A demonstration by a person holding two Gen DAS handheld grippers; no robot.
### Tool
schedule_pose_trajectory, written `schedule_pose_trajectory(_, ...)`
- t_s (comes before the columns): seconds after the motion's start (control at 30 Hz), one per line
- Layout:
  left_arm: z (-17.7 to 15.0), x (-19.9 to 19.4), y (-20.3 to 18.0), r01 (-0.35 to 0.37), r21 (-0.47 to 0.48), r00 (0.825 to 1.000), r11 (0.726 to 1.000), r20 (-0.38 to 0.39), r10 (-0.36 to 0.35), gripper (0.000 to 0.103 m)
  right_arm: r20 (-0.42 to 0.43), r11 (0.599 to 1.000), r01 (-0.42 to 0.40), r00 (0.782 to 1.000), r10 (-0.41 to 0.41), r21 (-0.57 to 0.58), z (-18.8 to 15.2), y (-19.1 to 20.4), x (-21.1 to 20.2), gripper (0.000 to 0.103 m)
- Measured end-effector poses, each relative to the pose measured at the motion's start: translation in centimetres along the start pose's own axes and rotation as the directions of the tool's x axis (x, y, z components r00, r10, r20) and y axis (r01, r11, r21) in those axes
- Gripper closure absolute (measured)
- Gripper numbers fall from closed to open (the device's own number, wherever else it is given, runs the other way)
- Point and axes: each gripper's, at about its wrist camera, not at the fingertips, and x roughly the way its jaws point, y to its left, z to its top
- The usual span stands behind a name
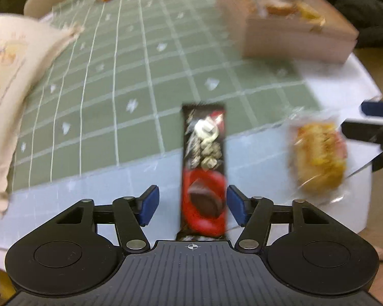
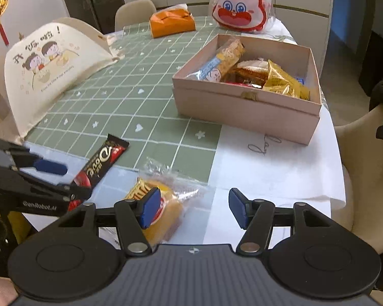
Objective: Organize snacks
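Between the left fingers: the chocolate bar lies flat on the table, its long axis running straight away from the gripper, parallel to the fingers.
Bar direction: the red end is near the gripper body, the dark end points outward to the green checked cloth.
Left gripper: jaws spread wide – the blue pads stand apart on both sides of the bar; the right pad is just beside the wrapper edge, and I cannot tell if it touches. The bar is not clamped.
Right gripper: jaws partly open, nothing between them.
Beside the right gripper's left finger: the yellow cake in clear wrapper, partly hidden behind the pad, its long axis slanting away toward the left.
Beyond the right fingers: the pink box – open, with several snacks inside, well apart from the bar.
Far past the fingertips: an orange tissue pack.
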Motion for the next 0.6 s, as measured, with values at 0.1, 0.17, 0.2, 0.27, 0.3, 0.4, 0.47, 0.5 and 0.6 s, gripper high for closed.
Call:
schedule_pose_trajectory(0.1,0.5,0.3,0.8,0.047,-0.030,0.999,0.998,-0.008,-0.047,0.038,-0.012,1.000,-0.011,1.000,0.011,-0.002,0.2,0.1,0.3,0.043)
schedule_pose_trajectory(0.17,0.7,0.5,0.8,0.050,-0.008,0.999,0.999,-0.008,-0.050,0.038,-0.030,1.000,-0.017,0.999,0.017,0.000,0.3,0.4,0.7,0.043)
schedule_pose_trajectory(0.2,0.7,0.5,0.9,0.054,0.003,0.998,0.999,-0.011,-0.054,0.038,-0.045,1.000,-0.019,0.999,0.019,0.002,0.4,0.7,0.9,0.043)
schedule_pose_trajectory(0.27,0.6,0.5,1.2,0.068,0.003,0.998,0.998,-0.014,-0.068,0.040,-0.082,0.999,-0.027,0.996,0.031,0.047,0.7,0.9,1.3,0.042)
schedule_pose_trajectory(0.3,0.5,0.5,1.3,0.071,-0.001,0.997,0.997,-0.007,-0.071,0.040,-0.106,0.994,-0.045,0.993,0.055,0.096,0.8,0.9,1.6,0.038)
schedule_pose_trajectory(0.4,0.1,0.5,1.0,0.063,0.001,0.998,0.998,0.006,-0.063,0.039,-0.156,0.973,-0.054,0.984,0.091,0.222,0.9,1.1,2.7,0.035)
schedule_pose_trajectory(0.47,0.2,0.5,0.9,0.065,0.012,0.998,0.998,0.003,-0.065,0.039,-0.177,0.968,-0.009,0.983,0.055,0.250,1.0,1.6,3.5,0.030)
schedule_pose_trajectory(0.5,0.2,0.4,0.9,0.068,0.032,0.998,0.997,0.004,-0.068,0.039,-0.181,0.965,0.018,0.983,0.030,0.261,1.0,1.9,3.8,0.027)
schedule_pose_trajectory(0.6,0.1,0.3,0.9,0.090,0.086,0.996,0.992,0.021,-0.092,0.043,-0.211,0.969,0.065,0.977,-0.013,0.239,1.1,3.2,4.6,0.025)
